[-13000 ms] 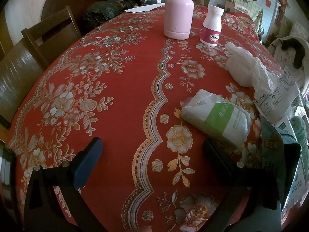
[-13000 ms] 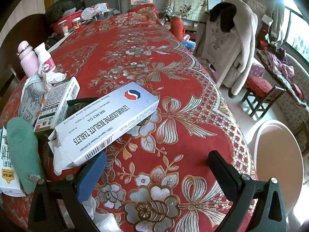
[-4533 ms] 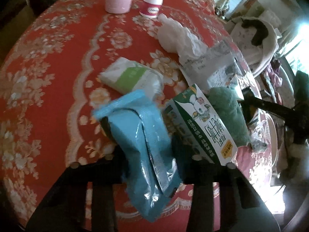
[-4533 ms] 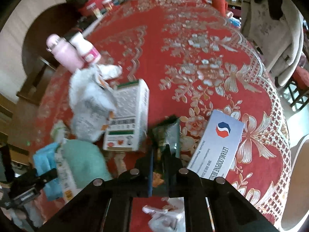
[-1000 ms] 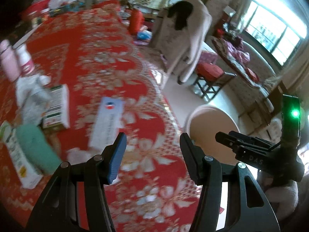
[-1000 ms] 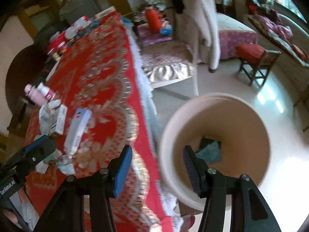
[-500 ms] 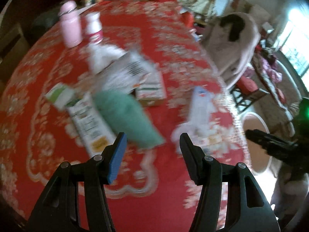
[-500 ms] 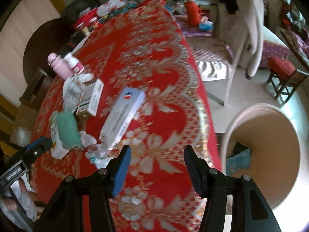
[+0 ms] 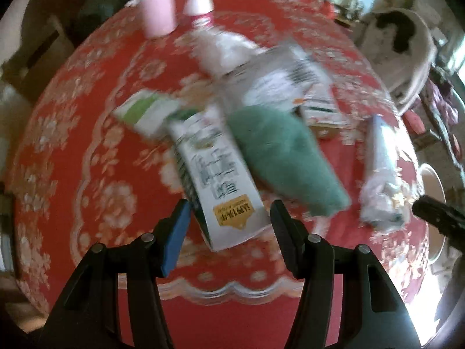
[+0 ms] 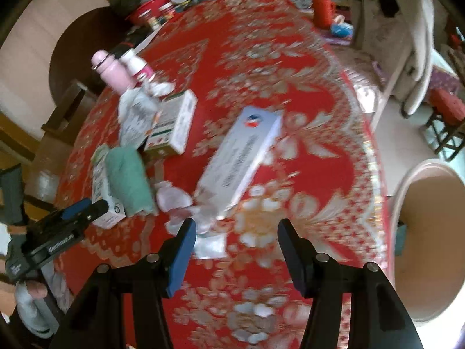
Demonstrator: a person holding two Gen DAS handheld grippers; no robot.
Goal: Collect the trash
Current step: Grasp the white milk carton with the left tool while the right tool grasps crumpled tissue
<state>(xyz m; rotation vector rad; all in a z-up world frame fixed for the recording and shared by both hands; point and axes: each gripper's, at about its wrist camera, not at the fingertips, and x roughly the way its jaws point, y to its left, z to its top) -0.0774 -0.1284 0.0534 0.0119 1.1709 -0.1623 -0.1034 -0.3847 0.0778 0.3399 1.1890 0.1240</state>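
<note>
My left gripper [image 9: 229, 222] is open and hangs over the table's near edge. The near end of a white-and-green carton [image 9: 215, 180] lies between its fingertips, and neither pad presses on it. A green cloth [image 9: 284, 157] lies against the carton's right side. My right gripper [image 10: 237, 232] is also open and empty. Just beyond it are crumpled white paper [image 10: 174, 200] and a long white tablet box [image 10: 244, 160]. The left gripper [image 10: 78, 212] also shows at the left of the right wrist view.
A beige bin [image 10: 430, 238] stands on the floor to the right of the red tablecloth [image 10: 261, 58]. Farther back on the table are a pink bottle [image 9: 158, 8], a white pill bottle [image 9: 199, 0], a tissue pack [image 9: 145, 110], a printed bag [image 9: 279, 78] and a small box [image 10: 174, 128]. A chair with a coat [image 10: 401, 43] is at the right.
Both grippers have swung from the bin back over the table and come lower. The blue pouch and dark wrapper held earlier are gone from the jaws. The left gripper now hangs over the carton.
</note>
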